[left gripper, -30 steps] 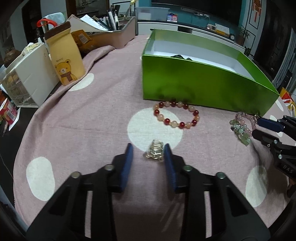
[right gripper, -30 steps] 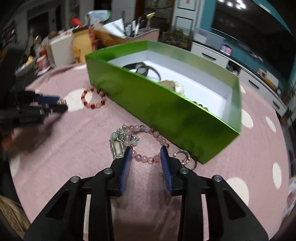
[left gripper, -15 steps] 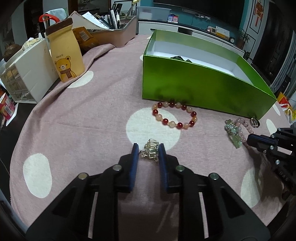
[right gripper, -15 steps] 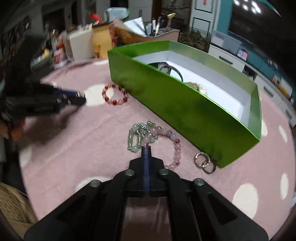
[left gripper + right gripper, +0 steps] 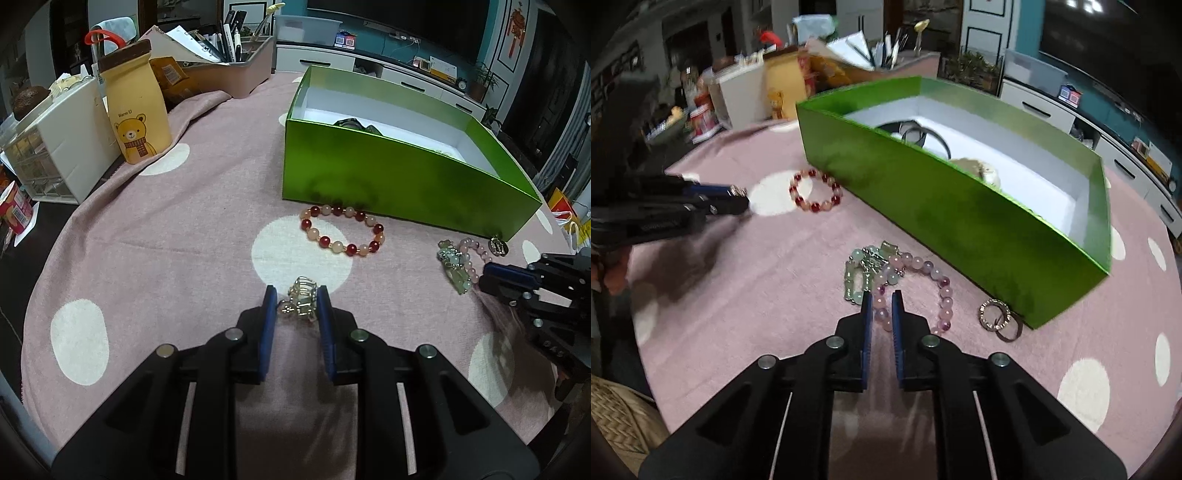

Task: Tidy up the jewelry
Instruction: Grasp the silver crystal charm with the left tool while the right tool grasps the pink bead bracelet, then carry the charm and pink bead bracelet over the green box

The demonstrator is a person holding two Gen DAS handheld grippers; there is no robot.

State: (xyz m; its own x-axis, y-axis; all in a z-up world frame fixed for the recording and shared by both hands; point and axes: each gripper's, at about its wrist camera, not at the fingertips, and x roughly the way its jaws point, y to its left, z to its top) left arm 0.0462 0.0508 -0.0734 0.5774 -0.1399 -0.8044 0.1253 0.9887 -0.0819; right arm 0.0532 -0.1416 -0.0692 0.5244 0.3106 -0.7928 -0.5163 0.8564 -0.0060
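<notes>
Both loads lie on the pink counter near the green box (image 5: 388,184): the left hand-held gripper (image 5: 297,299) pinches the gold clasp (image 5: 301,301), the right hand-held gripper (image 5: 881,308) narrowly clamps the pink bracelet (image 5: 912,291), its jaws having just reopened slightly.

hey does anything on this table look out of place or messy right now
Only jewelry not yet boxed: the red beaded bracelet and two rings lie loose on the cloth beside the green box. Nothing looks spilled or damaged.
</notes>
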